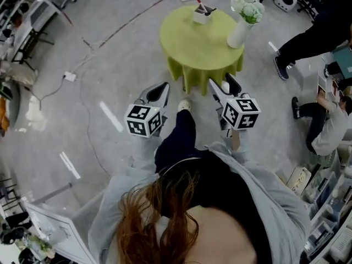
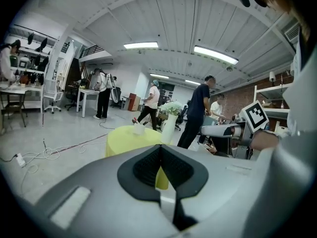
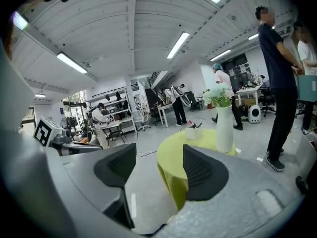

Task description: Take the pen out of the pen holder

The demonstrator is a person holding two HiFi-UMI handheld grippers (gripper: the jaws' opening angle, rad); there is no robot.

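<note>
1. The pen (image 1: 203, 7) stands up out of the pen holder (image 1: 201, 17) on the far side of the yellow table (image 1: 190, 48), well ahead of both tongs
2. The left tongs (image 1: 163, 88) are clenched on nothing
3. The right tongs (image 1: 221, 84) are spread apart and empty, and lie nearer in line with the holder

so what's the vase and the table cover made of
Vase: probably ceramic, smooth and plain white, though plastic is possible. Table cover: yellow-green cloth, matte, hanging in soft folds over the round edge.
</note>
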